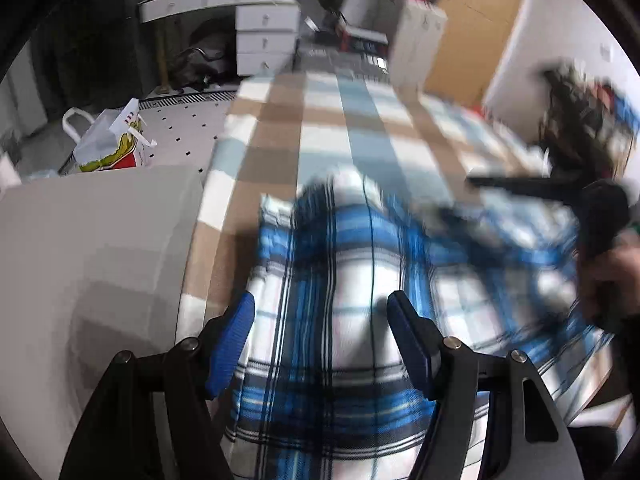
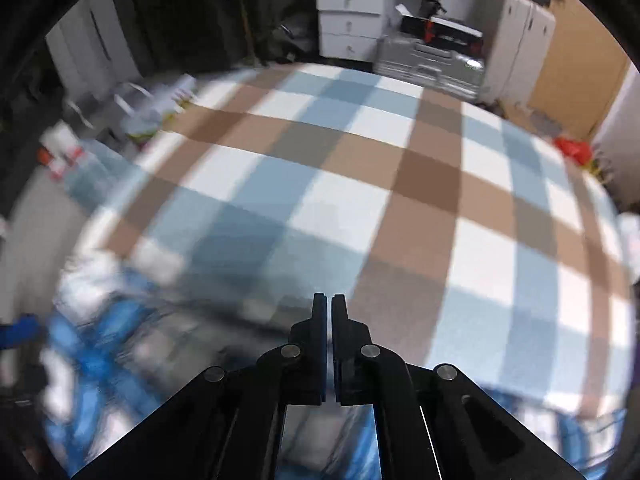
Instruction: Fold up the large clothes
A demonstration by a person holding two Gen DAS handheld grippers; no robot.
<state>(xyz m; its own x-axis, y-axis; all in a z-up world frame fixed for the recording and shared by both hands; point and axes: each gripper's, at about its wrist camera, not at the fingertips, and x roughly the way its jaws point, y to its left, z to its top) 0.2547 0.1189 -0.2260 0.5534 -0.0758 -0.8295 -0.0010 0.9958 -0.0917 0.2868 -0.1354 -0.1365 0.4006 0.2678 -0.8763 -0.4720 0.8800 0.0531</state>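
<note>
Left gripper (image 1: 322, 312) spread, unclenched, above blue plaid shirt (image 1: 360, 280) near checked blanket's (image 2: 320, 184) edge. Right gripper (image 2: 329, 300) clenched, grasping nothing visible.

A bed covered by a checked blanket (image 2: 360, 184) in tan, pale blue and white squares carries everything. A blue, white and black plaid shirt (image 1: 348, 280) lies directly on it, under and ahead of the left gripper (image 1: 320, 312). From the right gripper (image 2: 329, 300), the shirt shows blurred below and to the left, while bare blanket stretches ahead and to the right.
</note>
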